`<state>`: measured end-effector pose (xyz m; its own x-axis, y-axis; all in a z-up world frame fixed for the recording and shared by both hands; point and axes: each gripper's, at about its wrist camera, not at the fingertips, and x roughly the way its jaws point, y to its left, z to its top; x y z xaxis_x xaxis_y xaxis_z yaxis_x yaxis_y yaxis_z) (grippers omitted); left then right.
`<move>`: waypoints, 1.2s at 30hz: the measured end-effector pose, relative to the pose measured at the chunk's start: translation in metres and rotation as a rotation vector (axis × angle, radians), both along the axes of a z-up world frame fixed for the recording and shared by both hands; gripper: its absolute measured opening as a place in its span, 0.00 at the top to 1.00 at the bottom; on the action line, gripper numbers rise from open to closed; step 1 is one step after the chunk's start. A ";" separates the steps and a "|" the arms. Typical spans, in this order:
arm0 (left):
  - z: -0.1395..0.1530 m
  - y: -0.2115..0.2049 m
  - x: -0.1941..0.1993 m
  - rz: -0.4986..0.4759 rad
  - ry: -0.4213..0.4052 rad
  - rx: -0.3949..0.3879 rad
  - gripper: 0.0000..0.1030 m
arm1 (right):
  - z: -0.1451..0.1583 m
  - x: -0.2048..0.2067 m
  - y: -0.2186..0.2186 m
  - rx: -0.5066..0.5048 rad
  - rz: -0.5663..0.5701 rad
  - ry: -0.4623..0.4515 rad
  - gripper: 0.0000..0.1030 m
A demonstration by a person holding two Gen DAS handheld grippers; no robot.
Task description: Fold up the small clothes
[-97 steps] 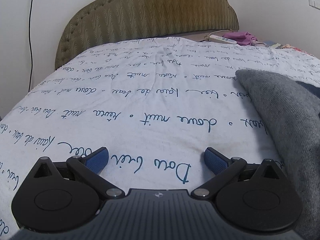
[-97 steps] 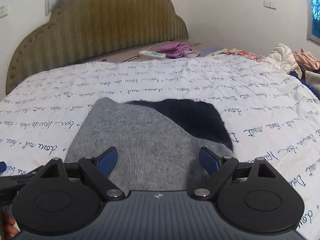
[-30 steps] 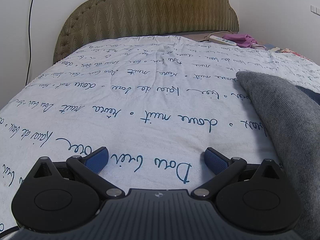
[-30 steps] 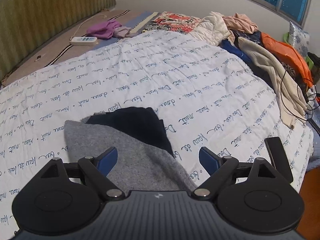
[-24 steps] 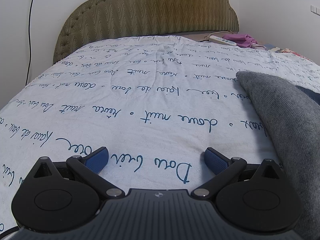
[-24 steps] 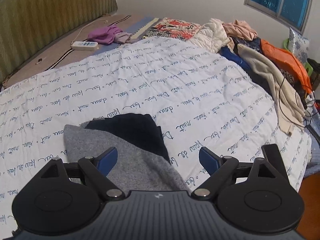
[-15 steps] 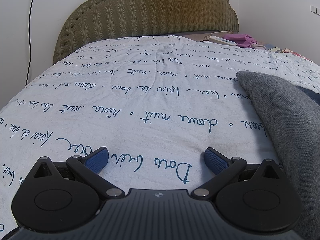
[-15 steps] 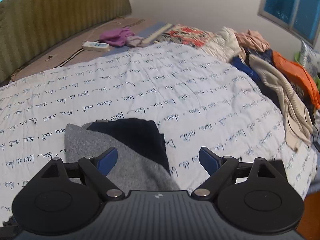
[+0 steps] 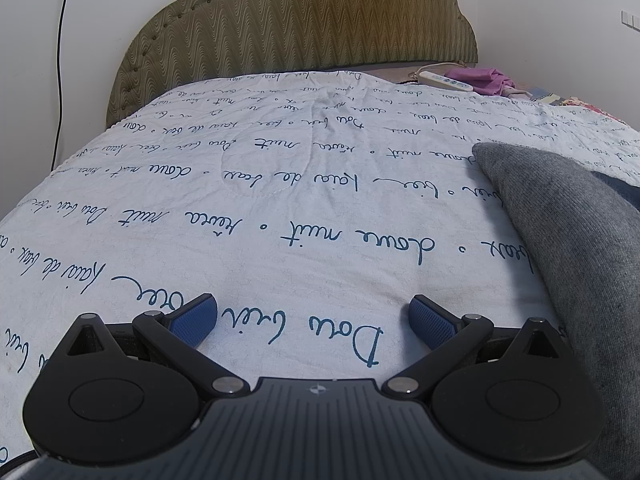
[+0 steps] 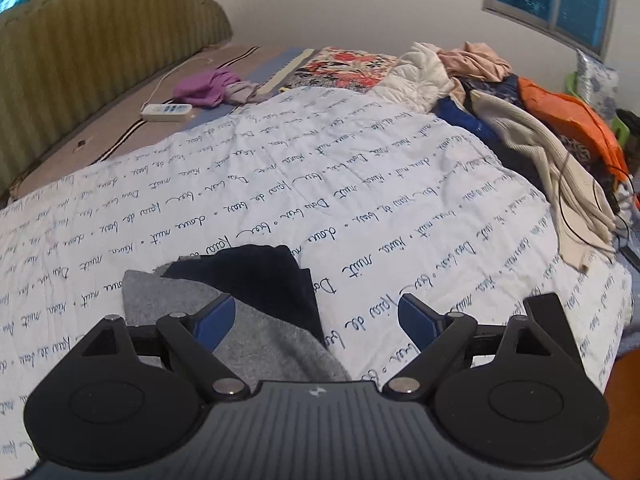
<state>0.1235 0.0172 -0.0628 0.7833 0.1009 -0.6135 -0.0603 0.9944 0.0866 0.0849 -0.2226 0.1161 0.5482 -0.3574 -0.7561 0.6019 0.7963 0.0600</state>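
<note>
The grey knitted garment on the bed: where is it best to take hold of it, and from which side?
Probably at the far corner of the grey garment, coming from the left side with the left tongs. That corner lies flat and bare on the quilt, while the dark navy cloth borders the right part.

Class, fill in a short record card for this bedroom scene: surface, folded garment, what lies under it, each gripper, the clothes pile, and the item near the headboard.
Surface: white quilt with blue handwriting print, spread on the bed
Folded garment: grey knitted garment, lying on the quilt
Under it: dark navy garment, partly covered by the grey one
Left gripper: fingers open, nothing between them, over bare quilt
Right gripper: fingers open, gripping nothing, above the grey garment's edge
Pile: heap of unfolded mixed clothes along the quilt's far side
Near padded olive headboard: white power strip
</note>
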 end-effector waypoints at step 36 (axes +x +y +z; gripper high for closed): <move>0.000 0.000 0.000 0.000 0.000 -0.001 0.00 | -0.015 0.026 0.009 -0.042 0.196 -0.056 0.13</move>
<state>0.1235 0.0174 -0.0628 0.7831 0.1006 -0.6137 -0.0604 0.9945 0.0860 0.1112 -0.2137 0.1008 0.6513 -0.2707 -0.7089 0.4323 0.9001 0.0534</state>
